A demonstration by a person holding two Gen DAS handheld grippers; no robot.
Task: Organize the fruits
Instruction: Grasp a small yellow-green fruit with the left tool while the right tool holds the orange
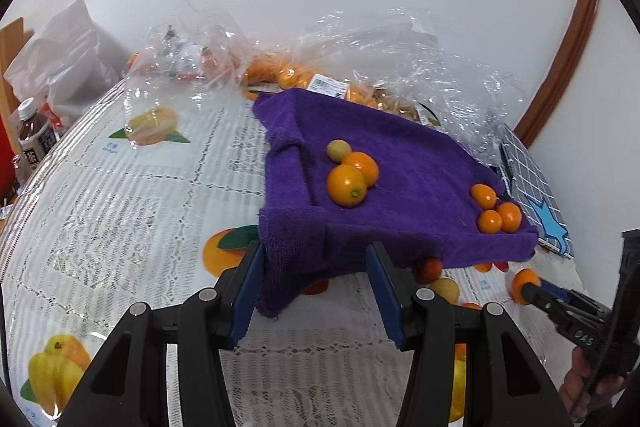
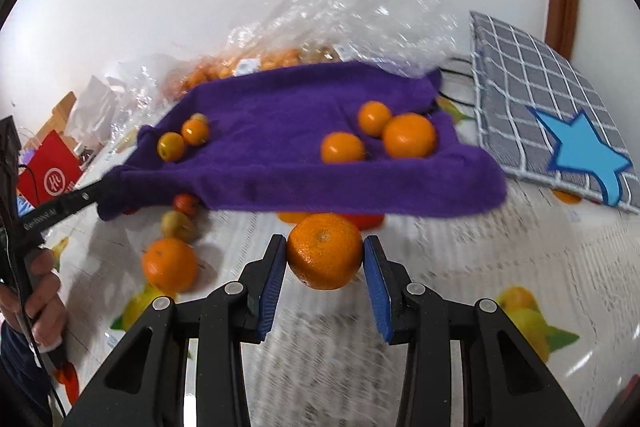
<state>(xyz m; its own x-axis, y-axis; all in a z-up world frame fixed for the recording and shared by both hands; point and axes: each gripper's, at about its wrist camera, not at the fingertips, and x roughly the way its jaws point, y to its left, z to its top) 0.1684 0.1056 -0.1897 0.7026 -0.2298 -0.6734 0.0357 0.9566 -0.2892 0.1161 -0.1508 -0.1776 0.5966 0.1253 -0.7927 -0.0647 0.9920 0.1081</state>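
A purple towel [image 1: 400,163] hangs raised off the table, and my left gripper [image 1: 316,251] is shut on its near corner. On it lie two small oranges and a yellowish fruit [image 1: 348,183], plus three small oranges [image 1: 496,211] at its right edge. My right gripper [image 2: 325,247] is shut on a mandarin [image 2: 324,263] just above the tablecloth, in front of the towel's edge. The left wrist view shows that gripper [image 1: 524,287] at the lower right with the fruit. On the table below the towel sit another orange [image 2: 170,264], a yellowish fruit [image 2: 178,225] and a red one [image 2: 186,205].
Clear plastic bags [image 1: 360,59] of orange fruit lie behind the towel by the wall. A grey checked pad with a blue star [image 2: 560,115] lies at the right. A bottle [image 1: 34,131], a white bag [image 1: 64,59] and a red bag [image 2: 48,171] stand at the left. The tablecloth carries printed fruit.
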